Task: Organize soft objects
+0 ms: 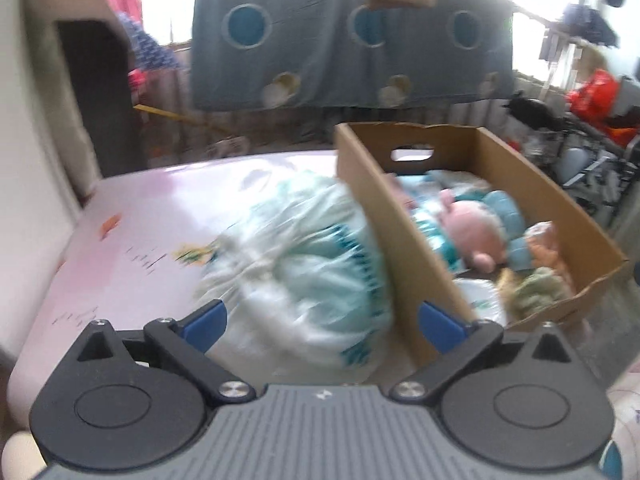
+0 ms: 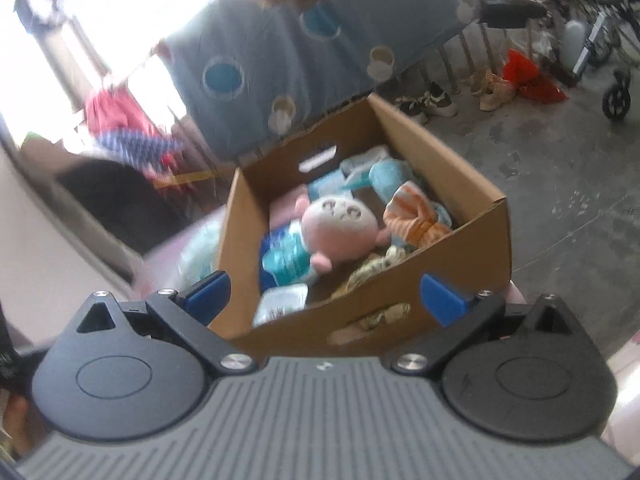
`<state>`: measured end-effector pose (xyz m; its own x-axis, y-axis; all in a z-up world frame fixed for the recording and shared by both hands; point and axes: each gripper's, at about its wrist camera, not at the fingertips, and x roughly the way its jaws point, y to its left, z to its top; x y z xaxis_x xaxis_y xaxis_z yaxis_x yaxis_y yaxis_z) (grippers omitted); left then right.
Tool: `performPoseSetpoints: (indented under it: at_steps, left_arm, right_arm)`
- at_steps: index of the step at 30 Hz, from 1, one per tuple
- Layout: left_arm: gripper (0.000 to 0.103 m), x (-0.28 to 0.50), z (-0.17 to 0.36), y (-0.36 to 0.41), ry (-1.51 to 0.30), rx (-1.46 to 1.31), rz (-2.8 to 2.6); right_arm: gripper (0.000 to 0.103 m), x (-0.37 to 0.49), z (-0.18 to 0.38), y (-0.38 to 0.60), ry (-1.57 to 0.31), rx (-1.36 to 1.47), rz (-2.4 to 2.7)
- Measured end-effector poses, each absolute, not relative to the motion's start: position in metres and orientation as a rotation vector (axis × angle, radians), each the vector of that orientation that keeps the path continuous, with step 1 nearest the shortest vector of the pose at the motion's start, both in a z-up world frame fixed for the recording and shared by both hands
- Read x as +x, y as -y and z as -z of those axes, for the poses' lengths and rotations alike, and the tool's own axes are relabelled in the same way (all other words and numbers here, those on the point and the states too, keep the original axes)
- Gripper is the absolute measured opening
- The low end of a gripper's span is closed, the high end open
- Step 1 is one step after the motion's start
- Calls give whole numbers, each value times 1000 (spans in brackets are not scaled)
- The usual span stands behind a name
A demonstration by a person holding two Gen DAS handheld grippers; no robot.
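A brown cardboard box (image 1: 404, 256) stands on a pink table (image 1: 140, 240) and holds a pink plush toy (image 1: 472, 236), teal packs and knitted pieces. A white and teal plastic pack (image 1: 304, 276) lies on the table against the box's left wall. My left gripper (image 1: 322, 320) is open, its fingers either side of the pack's near end, touching nothing that I can see. In the right wrist view the box (image 2: 472, 248) shows the plush (image 2: 340, 224), an orange striped cloth (image 2: 416, 216) and teal packs (image 2: 284, 256). My right gripper (image 2: 324, 296) is open and empty over the box's near wall.
A blue quilt with round patches (image 1: 340, 40) hangs on a rail behind the table. Shoes (image 2: 432, 104), red bags (image 2: 528, 76) and a wheeled frame (image 2: 616, 96) stand on the grey floor to the right. A dark opening (image 1: 100, 100) is at the left.
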<state>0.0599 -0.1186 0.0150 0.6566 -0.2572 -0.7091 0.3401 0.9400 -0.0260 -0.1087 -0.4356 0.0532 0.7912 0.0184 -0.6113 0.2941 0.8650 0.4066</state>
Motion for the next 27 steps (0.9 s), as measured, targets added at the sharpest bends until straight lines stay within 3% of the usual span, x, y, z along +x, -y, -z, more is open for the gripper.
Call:
performPoseSetpoints:
  at_steps: [8, 27]
  left_arm:
    - [103, 40, -20, 116, -782, 151, 280]
    - [103, 31, -25, 129, -833, 152, 262]
  right_arm:
    - [102, -83, -53, 384, -747, 214, 169]
    - [102, -57, -45, 376, -796, 235, 99]
